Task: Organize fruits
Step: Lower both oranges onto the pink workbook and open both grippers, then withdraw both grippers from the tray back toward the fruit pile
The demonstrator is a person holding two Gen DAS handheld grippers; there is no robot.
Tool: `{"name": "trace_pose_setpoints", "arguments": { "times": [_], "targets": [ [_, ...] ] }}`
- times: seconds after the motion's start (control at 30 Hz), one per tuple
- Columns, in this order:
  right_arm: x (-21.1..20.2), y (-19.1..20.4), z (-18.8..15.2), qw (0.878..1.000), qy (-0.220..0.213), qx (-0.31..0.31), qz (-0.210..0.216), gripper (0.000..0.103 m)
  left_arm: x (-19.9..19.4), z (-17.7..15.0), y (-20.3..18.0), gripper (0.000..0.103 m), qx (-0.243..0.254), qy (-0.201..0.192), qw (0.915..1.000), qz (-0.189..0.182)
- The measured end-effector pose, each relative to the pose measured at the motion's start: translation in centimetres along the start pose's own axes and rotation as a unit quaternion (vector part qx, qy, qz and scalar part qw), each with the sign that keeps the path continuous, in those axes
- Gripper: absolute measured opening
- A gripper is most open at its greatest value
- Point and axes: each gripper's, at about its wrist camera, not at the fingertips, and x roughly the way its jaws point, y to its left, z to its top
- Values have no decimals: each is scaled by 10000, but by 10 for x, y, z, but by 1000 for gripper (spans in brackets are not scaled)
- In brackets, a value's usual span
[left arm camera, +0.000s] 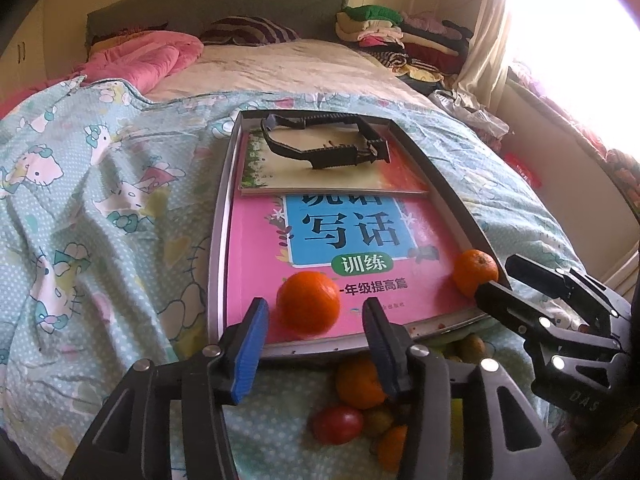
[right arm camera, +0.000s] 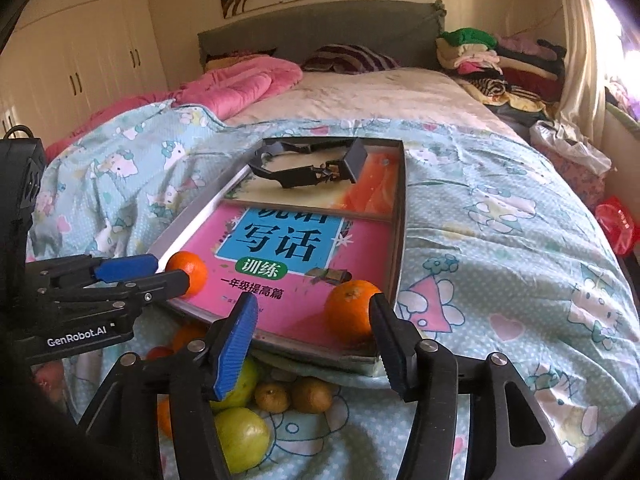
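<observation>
A metal tray (left arm camera: 216,240) (right arm camera: 400,216) lies on the bed with a pink book (left arm camera: 256,264) (right arm camera: 360,248) in it. Two oranges rest on the book. My left gripper (left arm camera: 314,320) is open around the left orange (left arm camera: 308,310) (right arm camera: 188,272). My right gripper (right arm camera: 312,320) is open beside the right orange (right arm camera: 350,314) (left arm camera: 474,272), which touches its right finger. Loose fruit lies on the sheet below the tray: an orange (left arm camera: 358,382), a red fruit (left arm camera: 338,424), green fruits (right arm camera: 242,440), brown fruits (right arm camera: 312,394).
A second book (left arm camera: 320,172) and a black plastic bracket (left arm camera: 324,140) (right arm camera: 308,164) sit at the tray's far end. A Hello Kitty sheet (left arm camera: 100,200) covers the bed. A pink quilt (left arm camera: 140,60) and piled clothes (left arm camera: 400,36) lie beyond.
</observation>
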Motion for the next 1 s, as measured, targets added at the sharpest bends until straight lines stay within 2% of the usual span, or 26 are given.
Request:
{"name": "trace_pose_setpoints", "arguments": {
  "times": [0.07,0.47,1.0],
  "targets": [
    [-3,2,-1,10000,-63,-24,-15,60,-4,-1,0,56,7,-40,10000,4],
    [-30,13,-4,9988,-469,-100,-131,71,-28,-5,-3,70,37,-330,9994,35],
    [-49,24,-20,9987,-412,-203,-224,74,-43,-19,0,70,29,-332,9994,-21]
  ]
}}
